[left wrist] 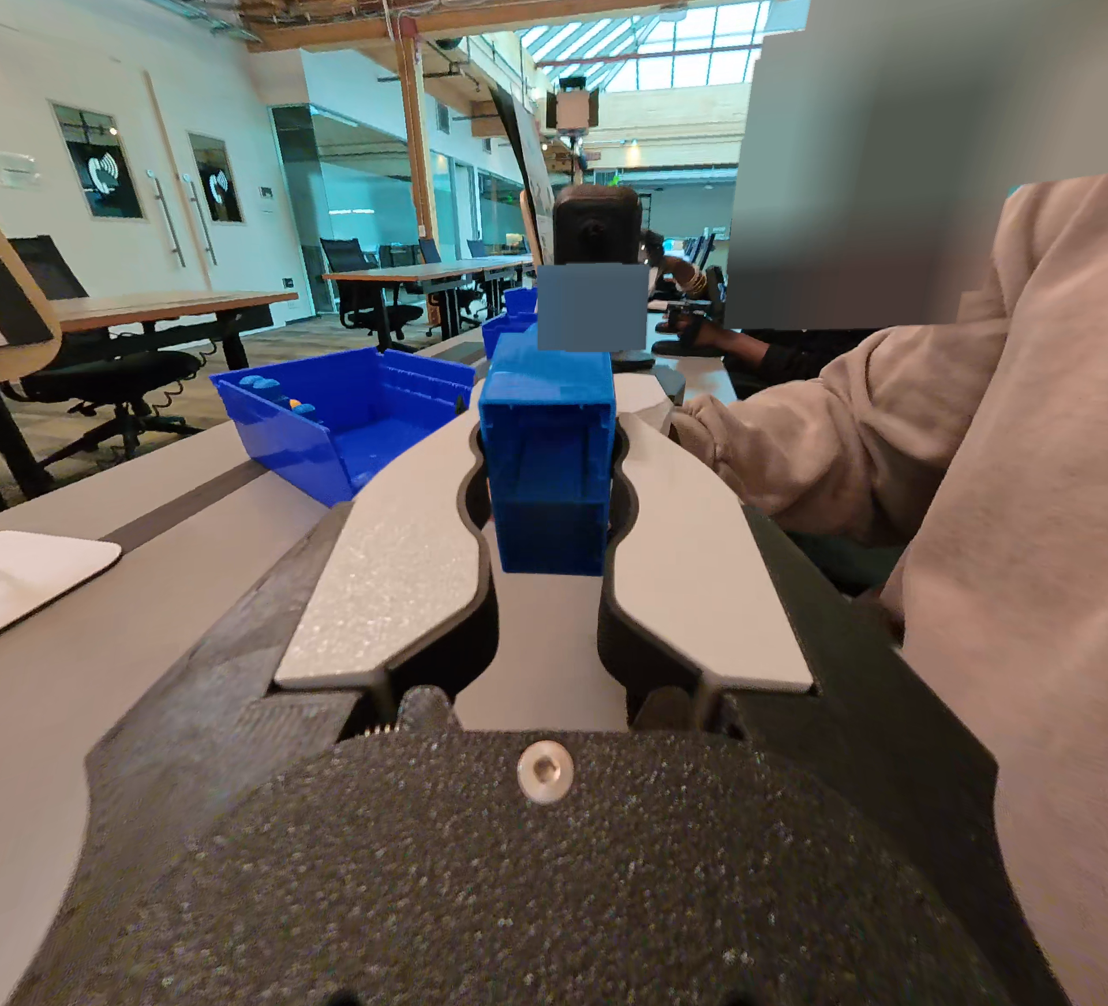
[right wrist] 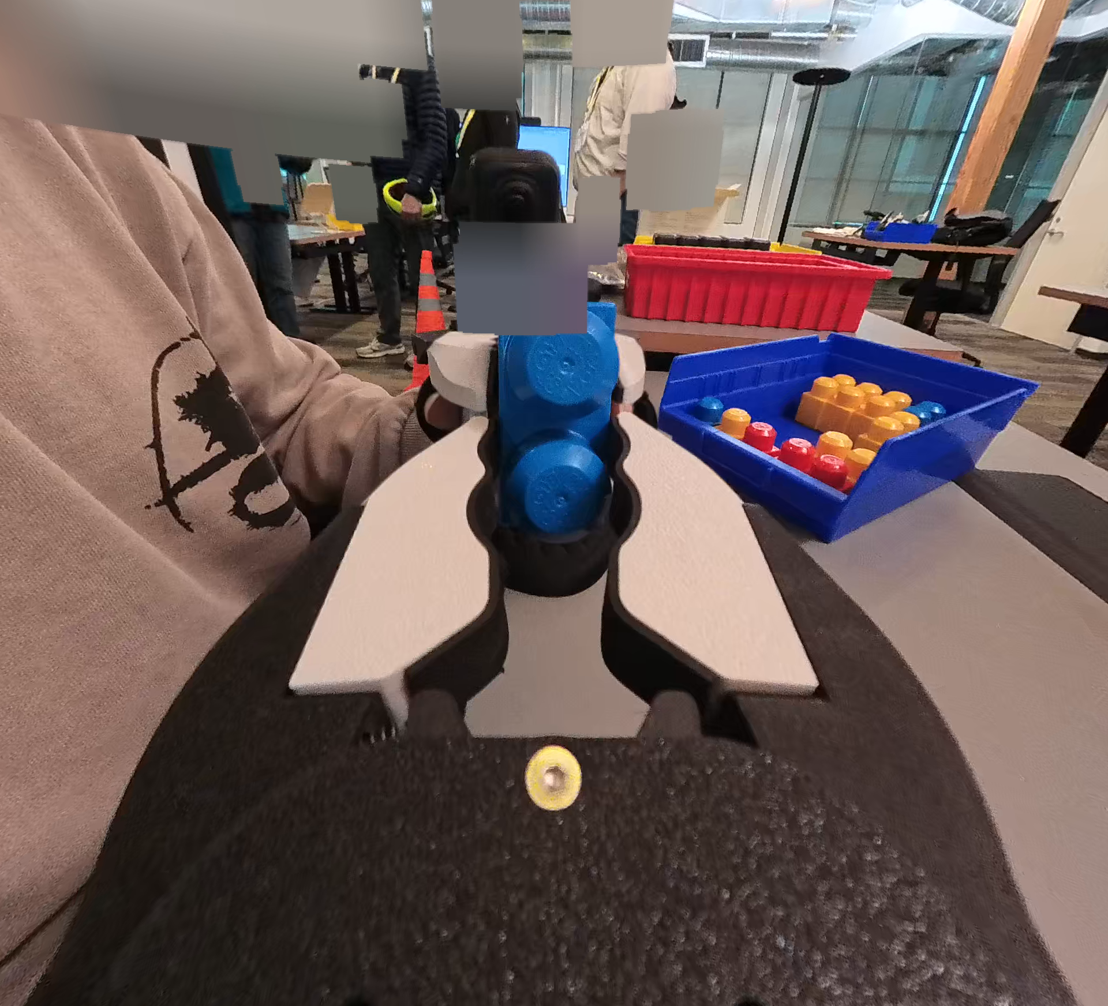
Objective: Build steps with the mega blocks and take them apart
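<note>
Left claw [left wrist: 548, 474] and right claw [right wrist: 554, 468] facing each other, both closed on blue block [left wrist: 548, 462] held between them above grey worktop [right wrist: 899, 617], blue bin [right wrist: 839, 468] of blocks near right.

A block [right wrist: 554, 438] is sitting clamped between the fingers of both grippers, which are facing each other above the table [right wrist: 899, 647]. Right of it a bin [right wrist: 779, 492] is holding loose blocks [right wrist: 851, 414], apparently beside a farther tray [right wrist: 749, 288].
</note>
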Demonstrator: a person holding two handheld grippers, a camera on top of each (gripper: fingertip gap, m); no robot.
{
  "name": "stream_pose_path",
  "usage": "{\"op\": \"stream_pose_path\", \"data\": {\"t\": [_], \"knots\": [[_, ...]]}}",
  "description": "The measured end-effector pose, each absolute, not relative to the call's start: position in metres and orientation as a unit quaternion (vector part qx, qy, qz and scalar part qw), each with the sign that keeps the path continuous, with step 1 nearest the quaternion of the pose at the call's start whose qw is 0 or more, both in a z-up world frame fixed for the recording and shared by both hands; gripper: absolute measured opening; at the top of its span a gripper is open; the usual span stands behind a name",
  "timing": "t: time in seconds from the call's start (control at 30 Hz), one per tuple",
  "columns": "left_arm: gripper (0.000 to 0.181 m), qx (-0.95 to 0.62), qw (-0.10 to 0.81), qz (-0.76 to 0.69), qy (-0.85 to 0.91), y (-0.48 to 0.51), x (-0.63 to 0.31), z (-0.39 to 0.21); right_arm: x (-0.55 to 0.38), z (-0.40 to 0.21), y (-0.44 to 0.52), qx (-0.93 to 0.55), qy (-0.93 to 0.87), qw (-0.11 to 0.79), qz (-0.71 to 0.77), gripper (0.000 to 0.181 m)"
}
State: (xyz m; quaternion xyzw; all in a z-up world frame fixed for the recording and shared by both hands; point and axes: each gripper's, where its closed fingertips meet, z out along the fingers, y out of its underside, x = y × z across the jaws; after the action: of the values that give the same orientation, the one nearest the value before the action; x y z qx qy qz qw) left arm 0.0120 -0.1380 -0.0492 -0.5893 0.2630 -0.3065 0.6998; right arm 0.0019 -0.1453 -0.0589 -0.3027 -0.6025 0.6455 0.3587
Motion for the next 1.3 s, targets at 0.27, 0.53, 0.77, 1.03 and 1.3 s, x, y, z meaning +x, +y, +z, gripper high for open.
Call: {"op": "stream_pose_path", "data": {"t": [0.27, 0.53, 0.77, 1.03, 1.3], "knots": [[0.037, -0.604, 0.722, -0.247, 0.231, -0.151, -0.039, -0.046, -0.029, -0.095, -0.105, -0.374, -0.752, 0.297, 0.454, 0.048], [0.037, -0.620, 0.741, -0.180, 0.184, -0.173, -0.079, -0.048, -0.078, -0.178, -0.087, -0.490, -0.829, 0.097, 0.251, 0.056], [0.037, -0.629, 0.736, -0.171, 0.181, -0.178, -0.082, -0.055, -0.085, -0.221, -0.087, -0.483, -0.864, 0.075, 0.120, 0.035], [0.037, -0.629, 0.726, -0.210, 0.180, -0.168, -0.071, -0.061, -0.085, -0.085, -0.105, -0.347, -0.747, 0.260, 0.505, 0.035], [0.037, -0.626, 0.704, -0.253, 0.220, -0.147, -0.032, -0.054, -0.004, -0.029, -0.113, -0.273, -0.619, 0.286, 0.679, 0.035]]}}
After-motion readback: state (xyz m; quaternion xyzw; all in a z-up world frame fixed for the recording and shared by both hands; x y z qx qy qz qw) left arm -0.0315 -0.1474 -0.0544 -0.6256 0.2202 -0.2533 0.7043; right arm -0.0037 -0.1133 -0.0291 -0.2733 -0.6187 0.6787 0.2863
